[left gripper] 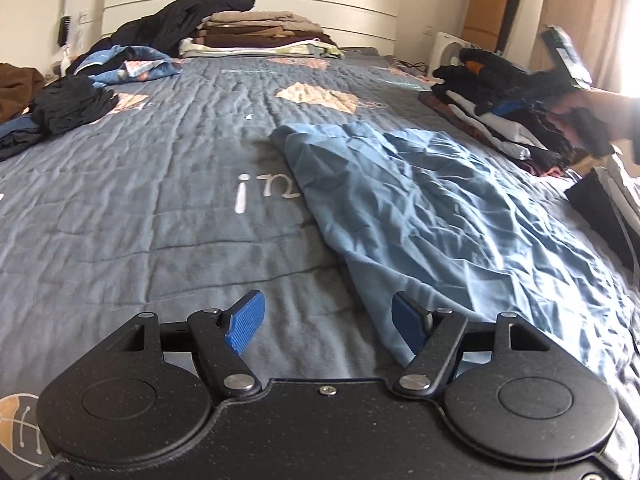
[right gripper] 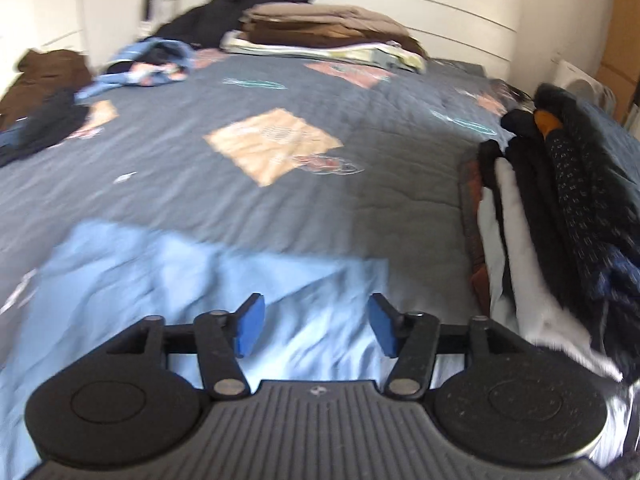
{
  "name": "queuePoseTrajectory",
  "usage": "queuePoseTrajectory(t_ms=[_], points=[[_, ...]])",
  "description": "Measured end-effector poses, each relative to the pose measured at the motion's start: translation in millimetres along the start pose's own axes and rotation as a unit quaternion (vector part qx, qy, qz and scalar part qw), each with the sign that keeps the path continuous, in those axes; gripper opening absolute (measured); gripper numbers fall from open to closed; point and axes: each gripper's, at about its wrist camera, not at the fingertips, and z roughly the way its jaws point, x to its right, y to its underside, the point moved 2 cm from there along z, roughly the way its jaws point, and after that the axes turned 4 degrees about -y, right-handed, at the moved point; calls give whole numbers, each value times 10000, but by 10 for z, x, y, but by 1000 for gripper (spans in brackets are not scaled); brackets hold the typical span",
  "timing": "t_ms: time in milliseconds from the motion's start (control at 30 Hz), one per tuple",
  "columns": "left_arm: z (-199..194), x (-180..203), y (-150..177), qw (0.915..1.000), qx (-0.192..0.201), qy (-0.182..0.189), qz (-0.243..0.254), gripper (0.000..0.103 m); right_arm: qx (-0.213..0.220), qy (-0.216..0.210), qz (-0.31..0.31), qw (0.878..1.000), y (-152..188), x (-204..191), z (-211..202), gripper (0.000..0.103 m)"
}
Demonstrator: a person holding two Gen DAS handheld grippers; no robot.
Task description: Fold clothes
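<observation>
The left tool [left gripper: 324,326] hangs with its jaws spread and nothing between them, low over the near left edge of the light blue garment [left gripper: 432,200], one blue pad over the cloth and the other over the quilted bed cover [left gripper: 160,184]. The right tool [right gripper: 316,326] is also spread and empty, above the right part of the same garment, which lies creased but mostly flat in the middle of the bed. Its view is blurred, so the exact hem line under it cannot be told. To the right, close beside the garment, sits a stack of folded clothes [right gripper: 560,208]; at the far end by the headboard lies another folded pile [left gripper: 256,34], with loose dark clothes [left gripper: 72,104] at the far left. The step in hand looks like taking hold of the near edge for a fold. To do it well, each tool should probably come down at a corner rather than mid-hem, pinching only the garment and not the cover beneath, and both should lift evenly so that the creases are not folded in and the nearby stack stays untouched.
</observation>
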Motion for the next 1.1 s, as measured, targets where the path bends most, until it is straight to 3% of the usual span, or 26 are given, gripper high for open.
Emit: queuePoseTrajectory(t_ms=[167,300,567,700,867,933,1000,1100], points=[[-67,170,25,9997,45,153,178,70,-276,-348,-98,9990,695,-256,-649,67],[-116,284,48,9993,63,265,271,71,-739,-228,236,9967,1348,-253,-1007,68],[-255,550,47,9978,229,425,450,72,-1116,78,1235,9860,2410,36,-1463,68],[-295,691,65,9967,279,471,597,74,-1276,-84,1966,9721,2771,134,-1456,68],[-269,785,97,9957,247,468,756,74,-951,-299,2370,9664,2865,91,-1500,69],[-254,797,103,9956,236,469,774,74,-918,-353,2391,9660,2868,53,-1523,61],[-235,789,106,9958,210,458,763,74,-958,-438,2440,9640,2878,19,-1531,8],[-211,743,117,9964,146,416,729,74,-871,-452,2664,9588,2914,30,-1588,7]])
